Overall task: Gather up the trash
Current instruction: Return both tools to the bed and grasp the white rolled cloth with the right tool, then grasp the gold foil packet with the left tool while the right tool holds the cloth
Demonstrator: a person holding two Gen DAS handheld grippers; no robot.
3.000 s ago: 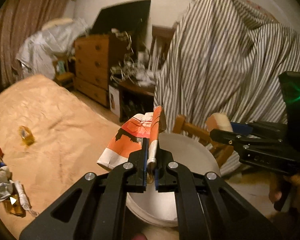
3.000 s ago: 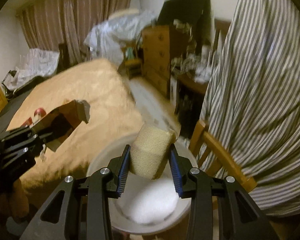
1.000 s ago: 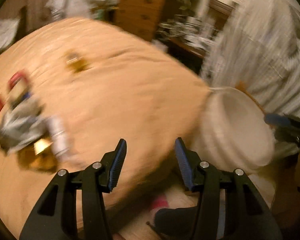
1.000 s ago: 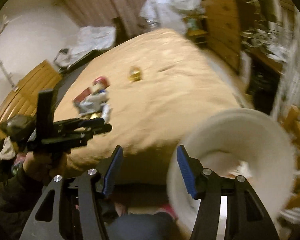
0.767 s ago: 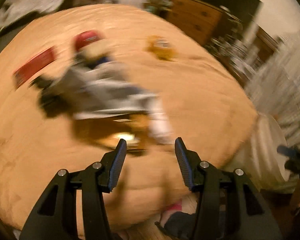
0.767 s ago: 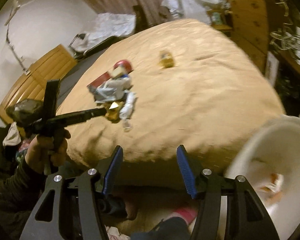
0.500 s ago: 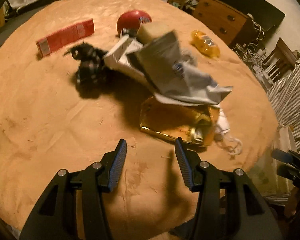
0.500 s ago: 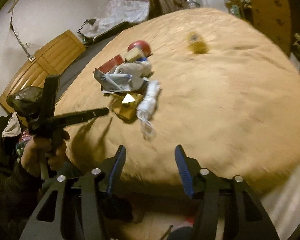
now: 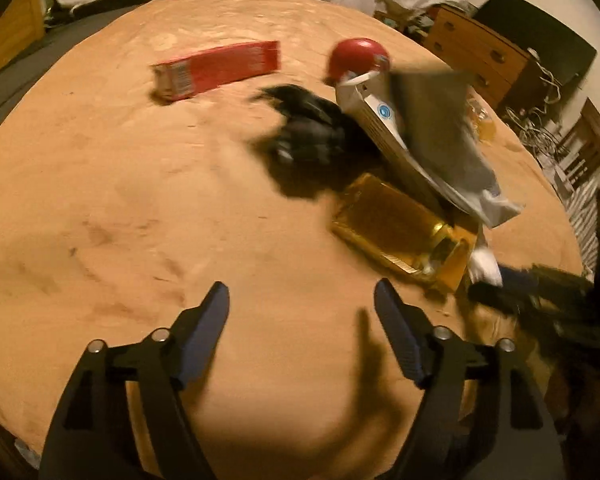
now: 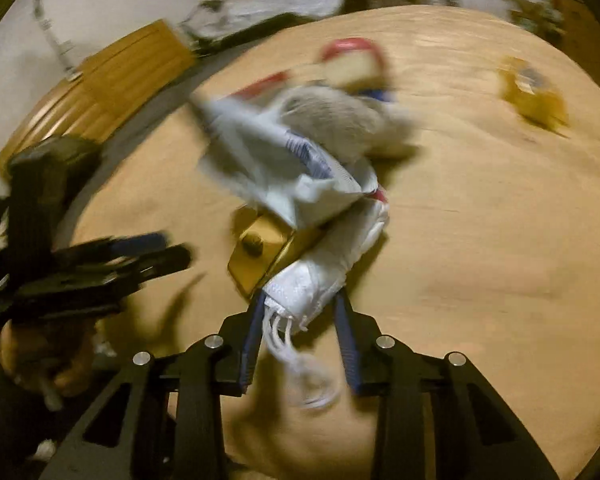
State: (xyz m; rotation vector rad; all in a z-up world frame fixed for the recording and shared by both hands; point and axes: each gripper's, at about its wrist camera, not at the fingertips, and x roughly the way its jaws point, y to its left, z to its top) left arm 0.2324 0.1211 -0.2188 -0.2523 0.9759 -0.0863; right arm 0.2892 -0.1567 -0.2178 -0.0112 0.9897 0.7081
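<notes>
Both grippers have swung from the bucket to the bed: left gripper (image 9: 302,320) gapes over bare blanket (image 9: 140,220); right gripper (image 10: 300,316) straddles the white bag (image 10: 324,268), unclosed.

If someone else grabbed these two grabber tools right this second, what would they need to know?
Left gripper: open, empty, hovering over bare bedspread.
Right gripper: open, its fingers either side of the white crumpled bag, not clamped yet.
Trash on the bed: gold box, grey wrapper, black crumpled piece, red carton, red round item, small yellow wrapper.
Left to do: all of that. No bin in view.
</notes>
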